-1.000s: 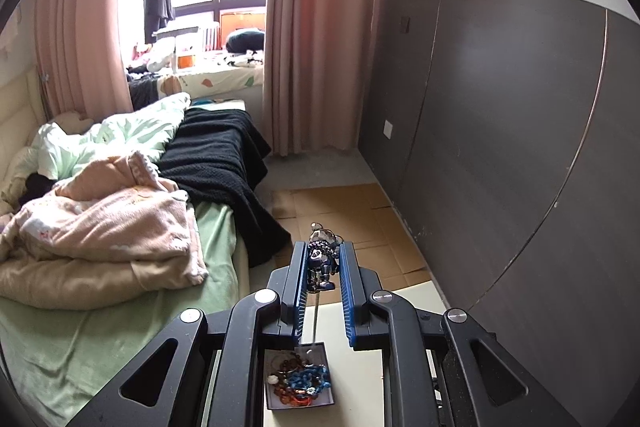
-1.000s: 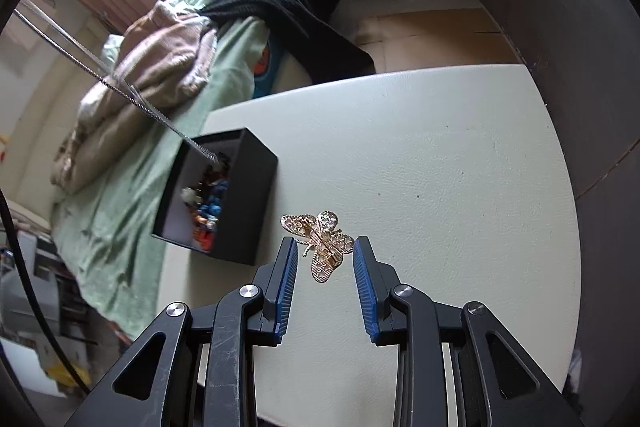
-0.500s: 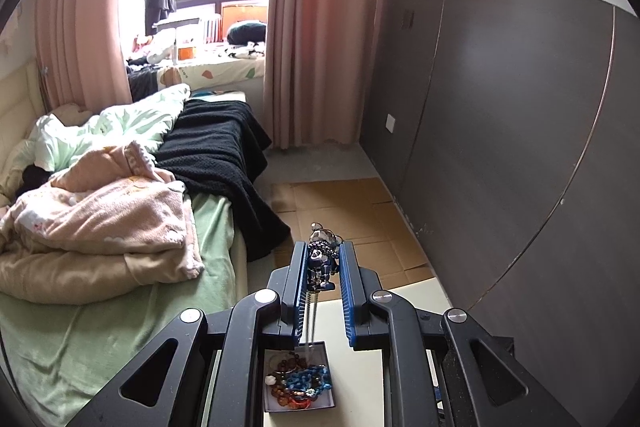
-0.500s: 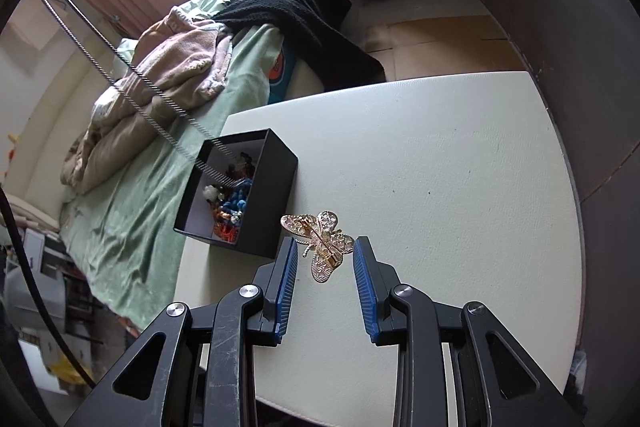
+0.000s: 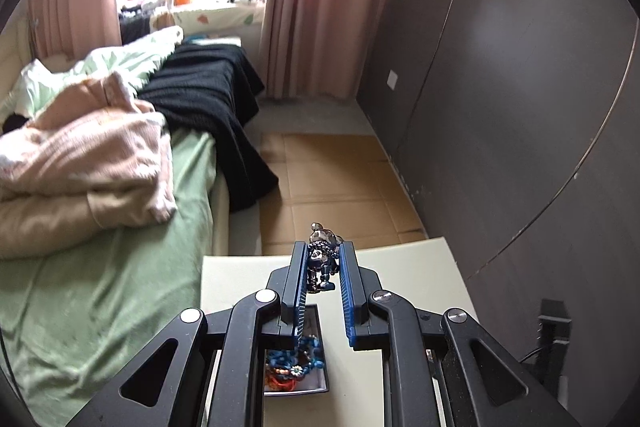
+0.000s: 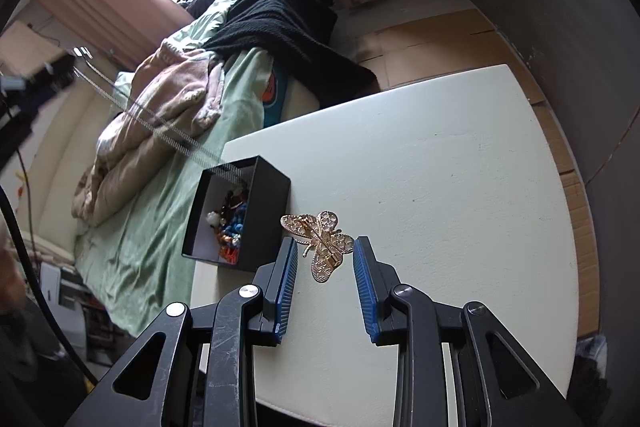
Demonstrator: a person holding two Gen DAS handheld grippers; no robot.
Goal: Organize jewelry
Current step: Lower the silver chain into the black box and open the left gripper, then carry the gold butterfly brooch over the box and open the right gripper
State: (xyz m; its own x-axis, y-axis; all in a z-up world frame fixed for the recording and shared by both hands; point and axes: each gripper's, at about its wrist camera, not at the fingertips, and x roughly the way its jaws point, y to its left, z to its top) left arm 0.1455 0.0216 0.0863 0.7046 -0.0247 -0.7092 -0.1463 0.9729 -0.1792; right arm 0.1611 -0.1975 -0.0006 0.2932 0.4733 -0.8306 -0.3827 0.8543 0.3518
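My left gripper point(image 5: 323, 263) is shut on a dark beaded pendant point(image 5: 322, 259) whose silver chain hangs down into the black jewelry box point(image 5: 322, 385) below it. The right wrist view shows that chain point(image 6: 176, 139) running from the upper left into the box point(image 6: 270, 211), which holds blue, orange and white beads. A gold butterfly brooch point(image 6: 318, 243) sits between the fingers of my right gripper point(image 6: 324, 251), above the white table point(image 6: 440, 207), right of the box. The gaps beside the brooch leave the grip unclear.
A bed with green sheet, pink and black blankets point(image 5: 100, 167) lies left of the table. A dark panelled wall point(image 5: 520, 107) runs along the right. Cardboard covers the floor point(image 5: 332, 179) beyond the table's far edge.
The left gripper has tilted down and lowered toward the table, so the box sits closer below it. The right gripper with the brooch has drawn back from the box slightly.
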